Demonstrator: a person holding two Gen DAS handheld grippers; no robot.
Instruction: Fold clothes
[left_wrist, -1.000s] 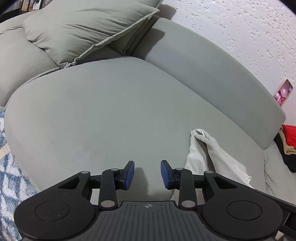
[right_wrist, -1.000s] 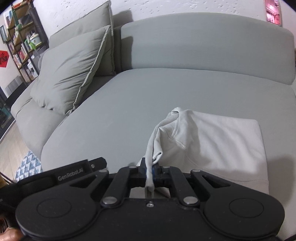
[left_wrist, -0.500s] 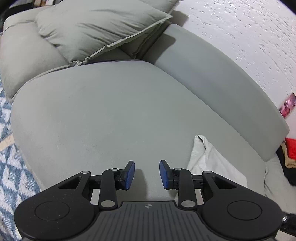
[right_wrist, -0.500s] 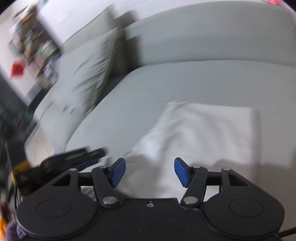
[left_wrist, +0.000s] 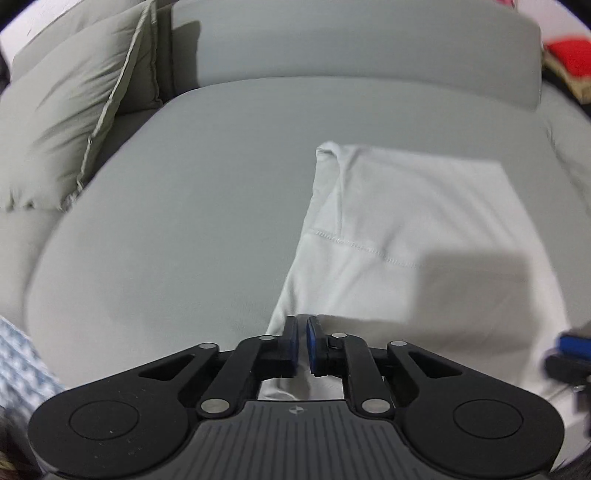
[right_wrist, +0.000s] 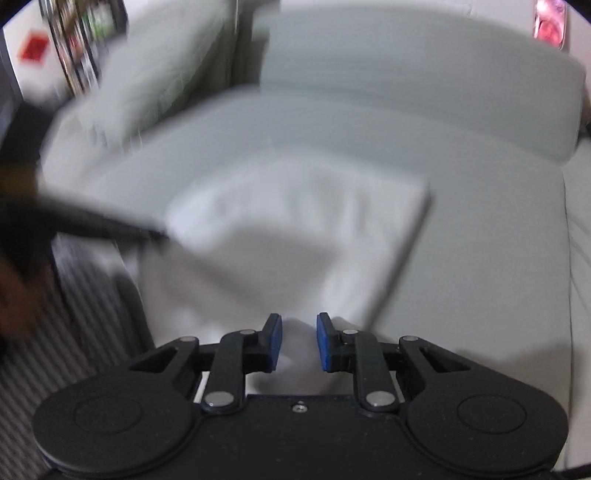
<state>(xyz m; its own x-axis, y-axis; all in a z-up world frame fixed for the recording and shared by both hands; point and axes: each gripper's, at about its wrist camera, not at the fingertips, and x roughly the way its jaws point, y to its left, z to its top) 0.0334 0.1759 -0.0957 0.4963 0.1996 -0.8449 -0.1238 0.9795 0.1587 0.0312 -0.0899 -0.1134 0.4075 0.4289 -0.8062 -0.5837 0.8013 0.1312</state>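
The white garment lies folded flat on the grey sofa seat, forming a roughly rectangular panel. In the left wrist view it occupies the area from 12 o'clock to 3 o'clock of the left claw. A stitched hem line crosses the panel, and a narrow fold runs along its left edge toward a bunched corner at the far end.

Left claw: the two blue pads stand nearly together, with only a thin strip of white fabric between them. The near left edge of the garment enters the gap, so the claw is clamped on the garment. A blue-tipped part of the right claw shows at 3 o'clock at the frame edge.

Right claw: the pads stand a narrow gap apart, with white fabric visible beneath and between them. The pads do not touch the cloth on either side; the claw holds nothing. In this view the garment spreads from 10 o'clock to 1 o'clock of the claw. The view is motion-blurred, so fabric detail cannot be read.

A grey cushion leans against the sofa backrest at 10 o'clock in the left wrist view. A red item lies at 2 o'clock beyond the backrest end.
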